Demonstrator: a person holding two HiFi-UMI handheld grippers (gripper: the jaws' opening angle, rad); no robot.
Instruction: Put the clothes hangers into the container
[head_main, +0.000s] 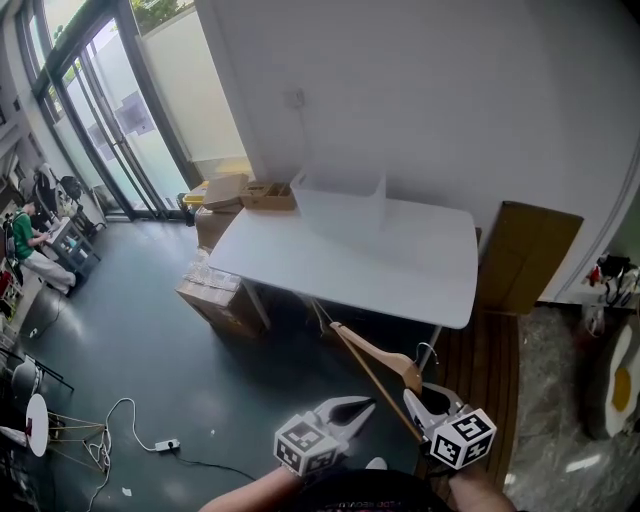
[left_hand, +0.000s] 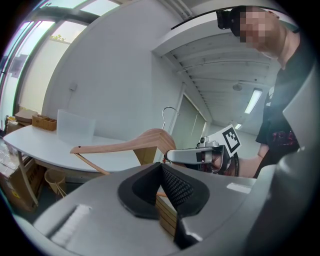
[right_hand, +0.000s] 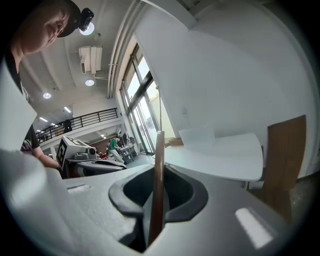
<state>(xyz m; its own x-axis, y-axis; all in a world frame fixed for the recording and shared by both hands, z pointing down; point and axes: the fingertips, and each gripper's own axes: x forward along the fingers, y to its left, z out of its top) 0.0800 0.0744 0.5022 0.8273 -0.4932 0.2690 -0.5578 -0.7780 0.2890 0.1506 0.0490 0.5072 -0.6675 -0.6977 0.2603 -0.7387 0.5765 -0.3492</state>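
A wooden clothes hanger with a metal hook hangs in the air below the near edge of the white table. My right gripper is shut on its lower end. In the right gripper view the hanger stands edge-on, pinched in the jaws of that gripper. The left gripper sits just left of it, shut, with nothing held. From the left gripper I see the hanger and the right gripper beyond. A translucent open container stands on the table's far side.
Cardboard boxes lie on the floor under the table's left end, more boxes behind it. A cardboard sheet leans on the wall at right. A power strip and cable lie on the floor. A person sits far left.
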